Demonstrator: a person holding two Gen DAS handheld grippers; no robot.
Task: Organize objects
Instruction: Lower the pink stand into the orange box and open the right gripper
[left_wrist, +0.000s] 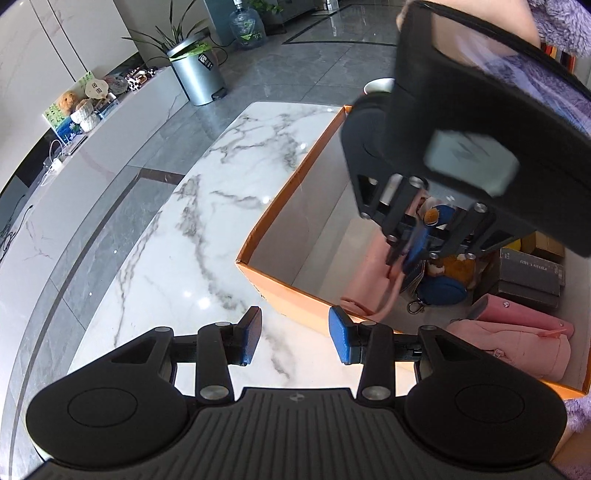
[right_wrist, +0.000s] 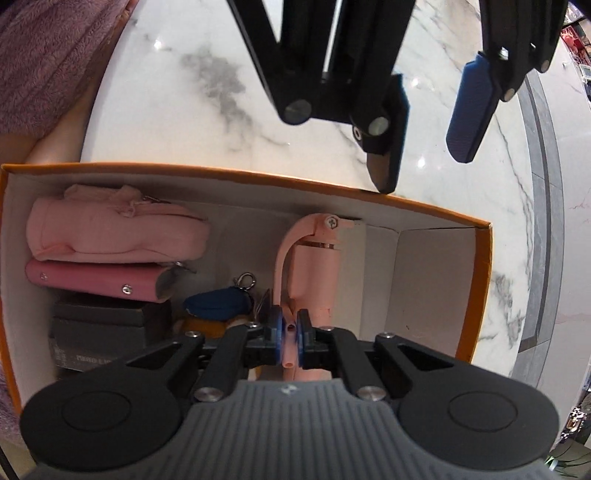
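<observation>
An orange cardboard box (right_wrist: 436, 210) with a white inside stands on the marble table; it also shows in the left wrist view (left_wrist: 280, 291). My right gripper (right_wrist: 290, 338) is shut on the strap of a pink bottle (right_wrist: 314, 273) that lies inside the box. In the left wrist view the right gripper (left_wrist: 404, 254) reaches down into the box and the pink bottle (left_wrist: 369, 280) shows under it. My left gripper (left_wrist: 295, 338) is open and empty above the table, just outside the box's near corner; its fingertips (right_wrist: 465, 107) show in the right wrist view.
The box also holds a folded pink cloth (right_wrist: 114, 229), a pink case (right_wrist: 99, 280), dark boxes (right_wrist: 103, 332), a blue pouch with a clasp (right_wrist: 218, 302) and a plush toy (left_wrist: 432, 216). A metal bin (left_wrist: 195, 74) and a water jug (left_wrist: 247, 26) stand on the floor.
</observation>
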